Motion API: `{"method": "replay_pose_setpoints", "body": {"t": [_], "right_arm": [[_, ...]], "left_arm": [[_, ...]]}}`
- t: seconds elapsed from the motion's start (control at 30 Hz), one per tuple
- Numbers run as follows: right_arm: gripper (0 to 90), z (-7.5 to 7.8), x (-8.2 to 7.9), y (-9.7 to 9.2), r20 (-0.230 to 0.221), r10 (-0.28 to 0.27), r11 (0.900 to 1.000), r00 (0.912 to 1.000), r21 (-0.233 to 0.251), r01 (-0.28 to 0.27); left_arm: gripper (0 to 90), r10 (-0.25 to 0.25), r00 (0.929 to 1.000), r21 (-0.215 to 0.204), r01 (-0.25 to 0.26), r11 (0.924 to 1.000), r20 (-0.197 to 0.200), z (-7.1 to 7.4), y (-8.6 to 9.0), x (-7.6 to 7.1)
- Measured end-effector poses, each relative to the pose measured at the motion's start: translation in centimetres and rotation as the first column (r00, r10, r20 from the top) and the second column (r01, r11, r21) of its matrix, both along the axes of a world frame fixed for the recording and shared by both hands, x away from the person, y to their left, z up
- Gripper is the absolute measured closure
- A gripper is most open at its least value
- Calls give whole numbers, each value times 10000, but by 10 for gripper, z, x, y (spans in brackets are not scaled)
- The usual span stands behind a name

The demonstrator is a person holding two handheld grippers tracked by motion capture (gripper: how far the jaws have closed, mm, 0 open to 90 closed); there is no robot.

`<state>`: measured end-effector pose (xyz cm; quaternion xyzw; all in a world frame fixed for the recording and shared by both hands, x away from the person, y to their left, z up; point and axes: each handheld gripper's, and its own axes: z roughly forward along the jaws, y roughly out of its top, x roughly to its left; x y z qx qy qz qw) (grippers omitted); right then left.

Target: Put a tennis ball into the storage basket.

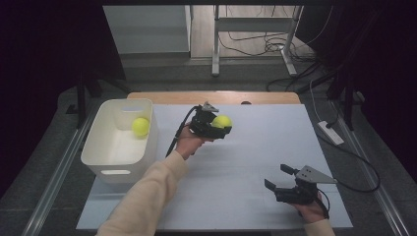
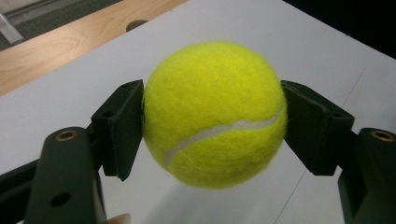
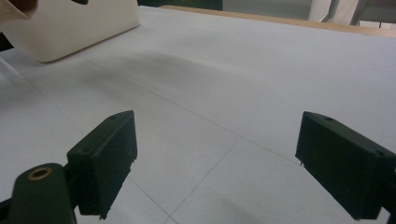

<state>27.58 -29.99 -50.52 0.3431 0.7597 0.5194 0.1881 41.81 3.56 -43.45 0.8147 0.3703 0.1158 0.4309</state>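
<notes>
Clamping a fuzzy yellow tennis ball [image 2: 214, 114] above the white worktop's [image 1: 246, 196] middle, left gripper [image 1: 214, 124]; right gripper [image 1: 284, 183] gapes empty near its right front corner.

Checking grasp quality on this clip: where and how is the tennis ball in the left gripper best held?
Across its widest middle, one pad on each opposite side, as the left gripper has it now. The tennis ball is round and fuzzy, so no side is better by shape; pads set level with its centre keep it from squeezing out. It hangs clear of the white table, so a level approach works.
</notes>
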Motion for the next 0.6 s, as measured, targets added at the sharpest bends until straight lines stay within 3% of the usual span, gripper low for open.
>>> {"method": "replay_pose_setpoints", "body": {"t": [0.6], "right_arm": [[125,0,0,0,-6,-16,10000,10000,-26,16]], "left_arm": [[271,113,9987,-137,-106,9999,502,17,12,-10]]}}
